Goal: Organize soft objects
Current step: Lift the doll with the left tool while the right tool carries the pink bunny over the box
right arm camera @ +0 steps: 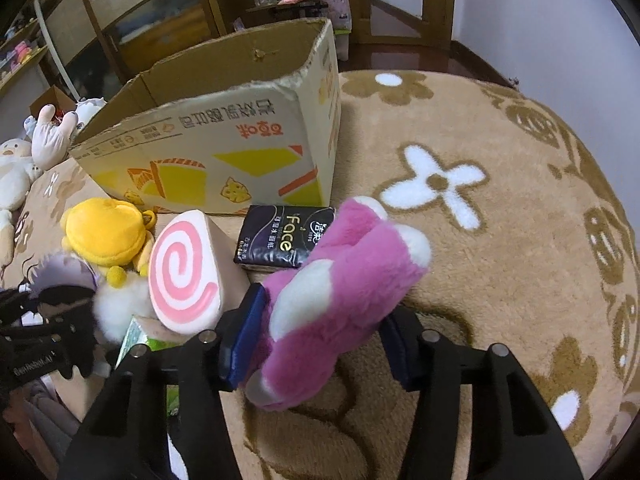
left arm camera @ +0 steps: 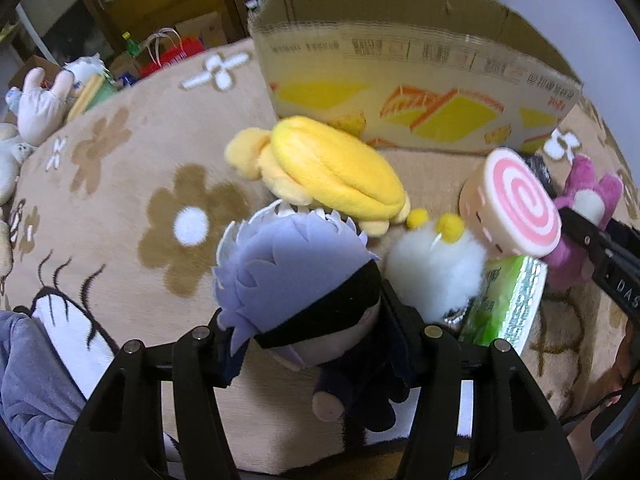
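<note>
Cardboard is what both loads must reach: the open box fills the upper left of the right wrist view and the upper middle of the left wrist view, beyond the toys, so each hand's way leads up-frame and over the near wall. Right tongs are clenched on the pink plush, whose long axis slants from lower left to upper right, away from the box. Left tongs grasp the doll across its body, head up-frame. Between doll and box lie the yellow plush and swirl toy. By my reading, the left hand is nearer the box.
</note>
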Demonstrator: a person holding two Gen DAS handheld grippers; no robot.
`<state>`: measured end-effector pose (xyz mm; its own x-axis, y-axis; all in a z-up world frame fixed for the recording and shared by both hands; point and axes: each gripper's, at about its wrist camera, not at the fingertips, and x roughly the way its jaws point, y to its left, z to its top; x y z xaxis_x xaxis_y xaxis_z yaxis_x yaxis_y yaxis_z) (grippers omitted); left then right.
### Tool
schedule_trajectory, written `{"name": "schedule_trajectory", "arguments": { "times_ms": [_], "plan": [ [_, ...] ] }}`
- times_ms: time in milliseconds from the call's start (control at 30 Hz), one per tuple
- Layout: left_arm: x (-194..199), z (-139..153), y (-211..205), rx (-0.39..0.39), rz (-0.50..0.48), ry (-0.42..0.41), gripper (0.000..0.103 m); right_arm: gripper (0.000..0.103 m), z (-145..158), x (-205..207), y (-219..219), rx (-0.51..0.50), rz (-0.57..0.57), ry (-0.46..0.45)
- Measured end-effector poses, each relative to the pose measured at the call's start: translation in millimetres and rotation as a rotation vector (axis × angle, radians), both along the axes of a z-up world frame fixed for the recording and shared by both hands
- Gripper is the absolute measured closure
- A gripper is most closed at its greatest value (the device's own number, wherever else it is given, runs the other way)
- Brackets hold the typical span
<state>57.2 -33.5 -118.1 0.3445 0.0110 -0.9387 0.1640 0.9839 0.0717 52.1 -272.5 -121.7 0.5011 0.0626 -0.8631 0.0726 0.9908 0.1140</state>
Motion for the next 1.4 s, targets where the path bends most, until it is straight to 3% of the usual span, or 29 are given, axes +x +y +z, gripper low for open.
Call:
{"name": "schedule_trajectory", "arguments": {
  "times_ms": [100, 600, 933, 1400],
  "plan": [
    [-9.7, 10.3, -4.1, 0.013, 0.007, -0.044, 0.046, 0.054, 6.0, -5.0, 3.7, -0.027, 0.013, -0.023],
    [-24.9, 53.1, 2.8, -0.007, 0.028, -0.227, 0.046, 0.054, 30.4, -17.2, 0.5, -0.048, -0.011, -0.116],
    [-36.0, 88.3, 13.6, -0.041, 0.027, -0.494, 0.046, 0.054, 62.8, -27.4, -1.5, -0.045, -0.033, -0.272],
    [-39.7, 127.7, -1.7, -0.057, -0.048, -0.707, 0.046, 0.054, 115.8, -28.1, -4.9, -0.012, -0.026, -0.479]
  ]
}}
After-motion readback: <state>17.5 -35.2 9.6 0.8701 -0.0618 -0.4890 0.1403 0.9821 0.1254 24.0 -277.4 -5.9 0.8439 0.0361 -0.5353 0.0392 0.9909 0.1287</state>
